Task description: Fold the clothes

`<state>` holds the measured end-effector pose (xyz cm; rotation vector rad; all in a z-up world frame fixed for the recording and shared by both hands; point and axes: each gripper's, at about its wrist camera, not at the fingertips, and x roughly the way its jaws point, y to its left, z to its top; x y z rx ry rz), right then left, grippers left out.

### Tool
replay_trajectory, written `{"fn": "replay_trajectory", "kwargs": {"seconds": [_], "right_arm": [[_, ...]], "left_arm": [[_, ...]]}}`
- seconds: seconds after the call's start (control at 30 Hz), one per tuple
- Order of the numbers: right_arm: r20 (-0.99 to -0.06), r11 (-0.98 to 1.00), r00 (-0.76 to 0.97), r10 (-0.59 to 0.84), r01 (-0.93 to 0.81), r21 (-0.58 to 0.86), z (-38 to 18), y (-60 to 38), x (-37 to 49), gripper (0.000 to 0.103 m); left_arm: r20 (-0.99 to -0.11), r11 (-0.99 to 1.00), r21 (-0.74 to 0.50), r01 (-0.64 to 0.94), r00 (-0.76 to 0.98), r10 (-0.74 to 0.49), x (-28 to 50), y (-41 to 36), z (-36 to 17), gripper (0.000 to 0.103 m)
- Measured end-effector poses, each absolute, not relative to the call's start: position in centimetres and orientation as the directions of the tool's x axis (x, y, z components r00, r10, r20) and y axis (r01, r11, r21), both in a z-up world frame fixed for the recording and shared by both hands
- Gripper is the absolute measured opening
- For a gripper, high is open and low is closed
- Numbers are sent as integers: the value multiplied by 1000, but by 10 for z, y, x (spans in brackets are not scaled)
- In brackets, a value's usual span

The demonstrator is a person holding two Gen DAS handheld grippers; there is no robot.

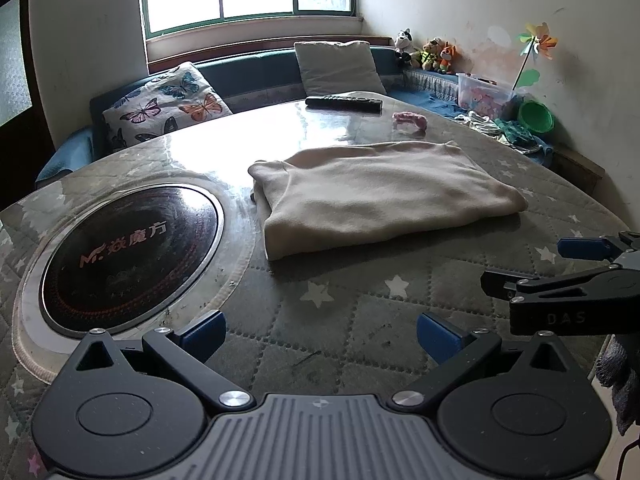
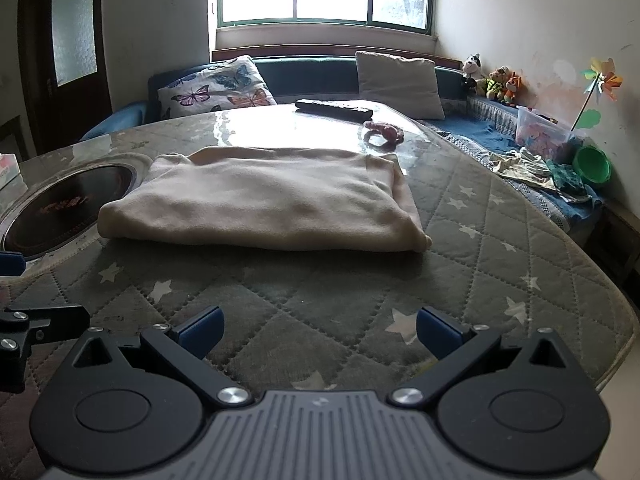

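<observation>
A cream garment (image 1: 372,192) lies folded into a thick rectangle on the quilted star-pattern table cover (image 1: 340,344); it also shows in the right wrist view (image 2: 264,204). My left gripper (image 1: 320,336) is open and empty, hovering over the cover in front of the garment. My right gripper (image 2: 320,332) is open and empty, also short of the garment's near edge. The right gripper also shows at the right edge of the left wrist view (image 1: 560,268), with its jaws apart.
A round black induction hob (image 1: 128,256) is set into the table, left of the garment. A remote (image 1: 344,103) and a pink item (image 1: 410,119) lie at the far side. A sofa with cushions (image 1: 338,66), toys and loose clothes (image 2: 524,168) sits behind.
</observation>
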<state>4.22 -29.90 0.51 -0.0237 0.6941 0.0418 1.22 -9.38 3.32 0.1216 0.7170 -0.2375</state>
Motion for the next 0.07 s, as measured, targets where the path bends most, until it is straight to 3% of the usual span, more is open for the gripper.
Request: {"fn": "replay_trajectory", "kwargs": {"seconds": [0.07], "right_arm": [[-642, 999, 766, 32, -48, -8, 5, -299, 44, 103]], "left_arm": [[-666, 965, 25, 260, 725, -178, 14, -94, 32, 103]]}}
